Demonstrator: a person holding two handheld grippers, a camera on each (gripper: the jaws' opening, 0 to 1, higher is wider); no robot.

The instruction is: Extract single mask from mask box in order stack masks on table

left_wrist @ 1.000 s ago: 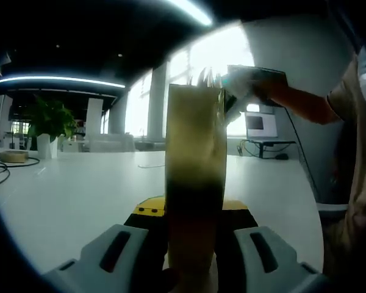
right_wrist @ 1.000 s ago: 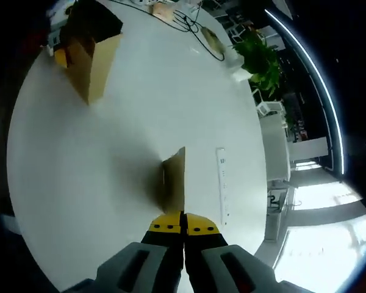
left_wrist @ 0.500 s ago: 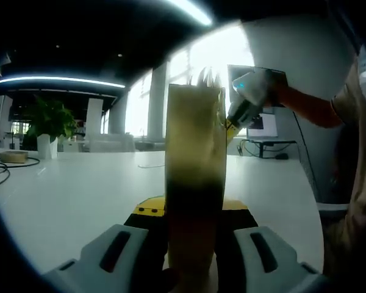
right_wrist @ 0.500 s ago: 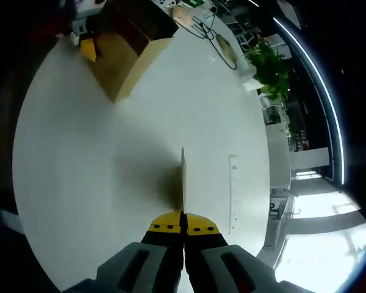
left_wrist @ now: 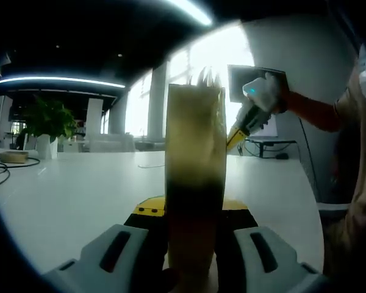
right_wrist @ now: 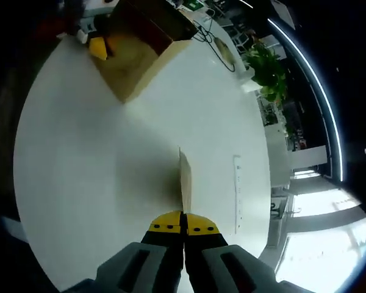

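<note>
Cardboard mask box (left_wrist: 195, 183) stands clamped in the left claw (left_wrist: 192, 244); right claw (right_wrist: 183, 229) pinches a mask (right_wrist: 184, 183).

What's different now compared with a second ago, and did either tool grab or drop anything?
In the left gripper view, the right tool has swung down beside the top of the mask box. The thin mask pinched in it has turned from showing its face to nearly edge-on. Nothing was grabbed or dropped: the left tool keeps its grip on the box, which has not moved on the white table.
</note>
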